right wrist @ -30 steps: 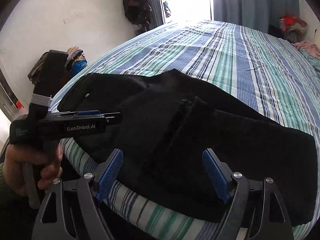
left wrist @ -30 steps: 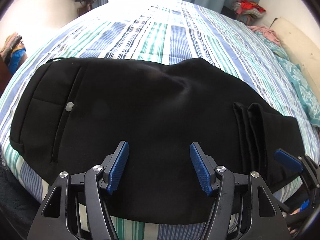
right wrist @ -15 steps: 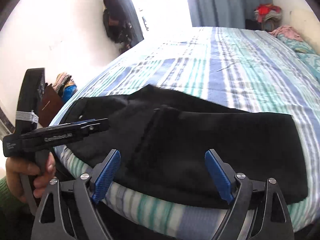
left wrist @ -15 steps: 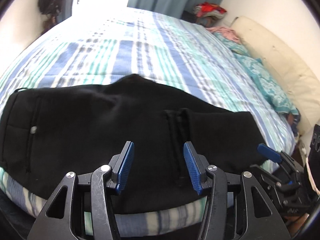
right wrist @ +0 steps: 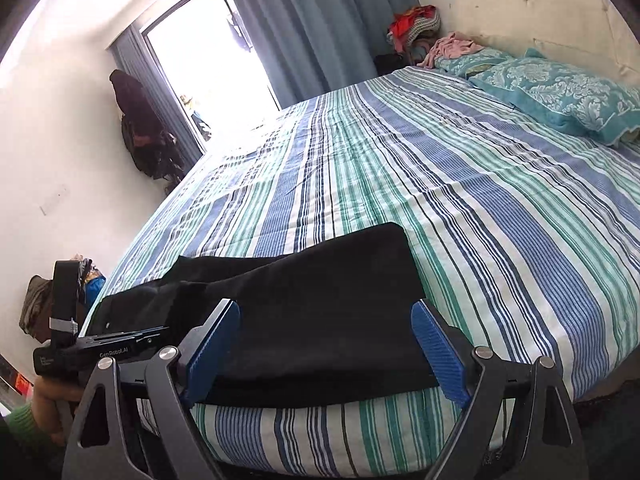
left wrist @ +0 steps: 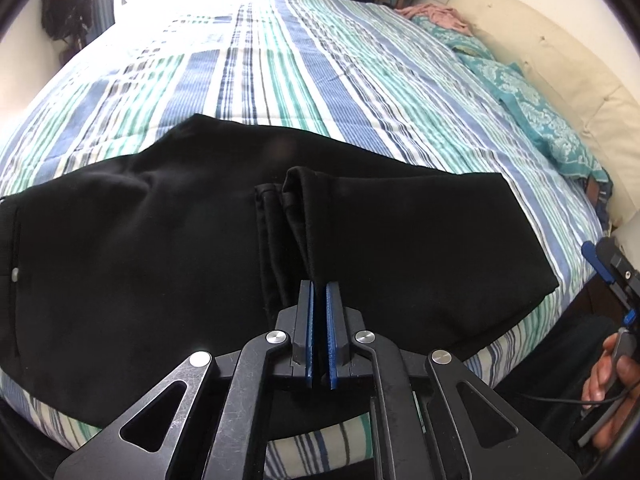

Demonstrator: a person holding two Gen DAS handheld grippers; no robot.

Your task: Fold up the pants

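The left gripper (left wrist: 319, 308) has snapped narrow, possibly pinching the pants (left wrist: 160, 248) hem, lower centre; the right gripper (right wrist: 326, 344) is hovering wide, likely readying a fold.

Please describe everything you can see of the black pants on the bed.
The black pants look like soft matte cloth, folded with the hem ends laid back over the middle. They lie flat along the near edge of the striped bedsheet; a small pale button shows at their left end. The left gripper is shut at the hem edge; the right gripper, open, frames the other end.
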